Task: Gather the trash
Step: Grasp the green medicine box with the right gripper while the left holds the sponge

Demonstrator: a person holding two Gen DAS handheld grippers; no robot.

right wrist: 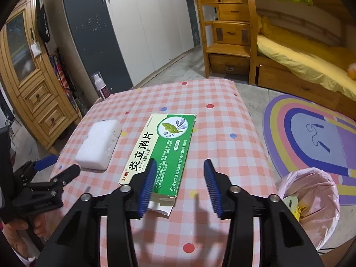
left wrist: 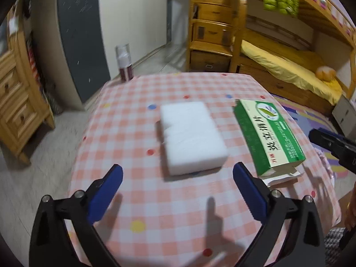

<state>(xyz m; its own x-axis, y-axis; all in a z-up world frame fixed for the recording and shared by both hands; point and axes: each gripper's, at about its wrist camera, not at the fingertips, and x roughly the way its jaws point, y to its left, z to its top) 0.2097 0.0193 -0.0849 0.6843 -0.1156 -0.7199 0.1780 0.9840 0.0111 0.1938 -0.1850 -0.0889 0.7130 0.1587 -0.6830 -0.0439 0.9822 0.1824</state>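
My left gripper (left wrist: 178, 171) jaws are gaping empty before the white foam block (left wrist: 192, 138), light and squashy; my right gripper (right wrist: 179, 171) jaws are hovering half-open over the flimsy green cardboard medicine box (right wrist: 163, 149), both lying on the checked surface (right wrist: 222, 115).

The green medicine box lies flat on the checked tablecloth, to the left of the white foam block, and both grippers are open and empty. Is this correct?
One detail is wrong: the green medicine box lies to the right of the white foam block, not left, as the right wrist view shows. Otherwise correct: it lies flat on the checked tablecloth, and the left gripper and right gripper are open and empty.
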